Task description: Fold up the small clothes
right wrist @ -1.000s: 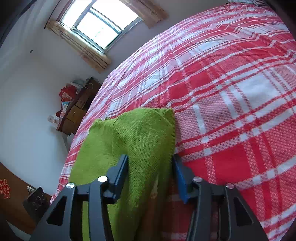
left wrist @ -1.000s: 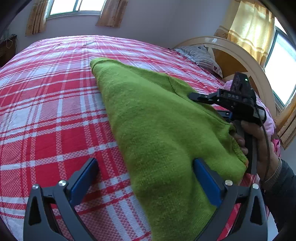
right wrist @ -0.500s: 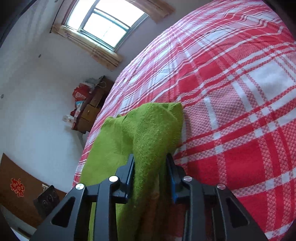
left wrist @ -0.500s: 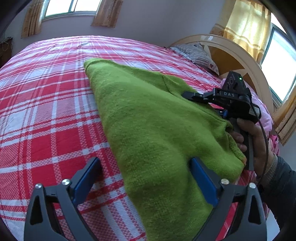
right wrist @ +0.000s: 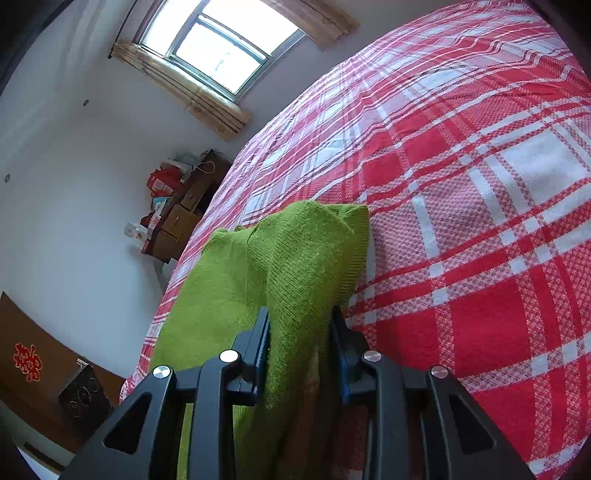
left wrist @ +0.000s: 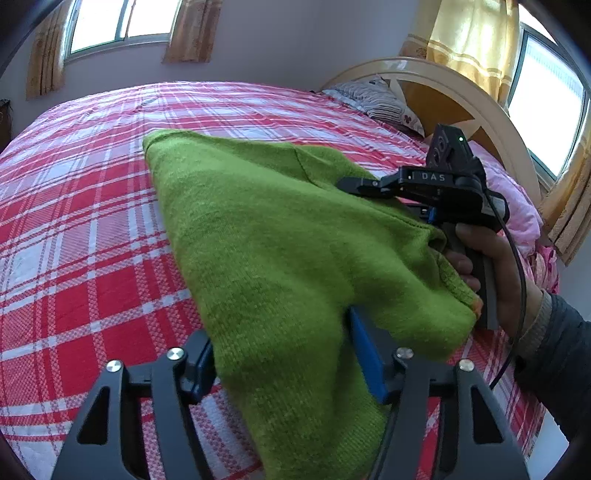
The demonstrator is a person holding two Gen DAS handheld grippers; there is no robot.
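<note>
A green knitted sweater point(left wrist: 280, 236) lies spread over the red-and-white plaid bedspread point(left wrist: 81, 236), its far corner reaching toward the foot edge of the bed under the window point(left wrist: 118, 22), its near part raised off the bed. The left tool point(left wrist: 284, 354) has its blue-padded fingers point(left wrist: 364, 354) closed in on a thick fold of the sweater at the near edge of the bed; the knit fills the gap between them and hangs down past the frame. In the left wrist view the right tool point(left wrist: 354, 182) comes in from the headboard side, held by the person's right hand point(left wrist: 487, 273), with its fingers lying along the sweater's raised edge. The right wrist view shows the right tool point(right wrist: 301, 332) narrowed onto a bunched edge of the sweater point(right wrist: 280, 266), the cloth pinched between both fingers point(right wrist: 260, 332) and draping down between the arms of the frame. Past that grip the ribbed hem corner rests on the bedspread point(right wrist: 480, 221). A striped pillow point(left wrist: 376, 103) and a pink quilt point(left wrist: 513, 195) lie against the curved wooden headboard point(left wrist: 461, 92), with a yellow curtain point(left wrist: 476, 48) above. In the right wrist view a wooden cabinet point(right wrist: 181, 218) piled with red packages stands beside the bed against the wall.
</note>
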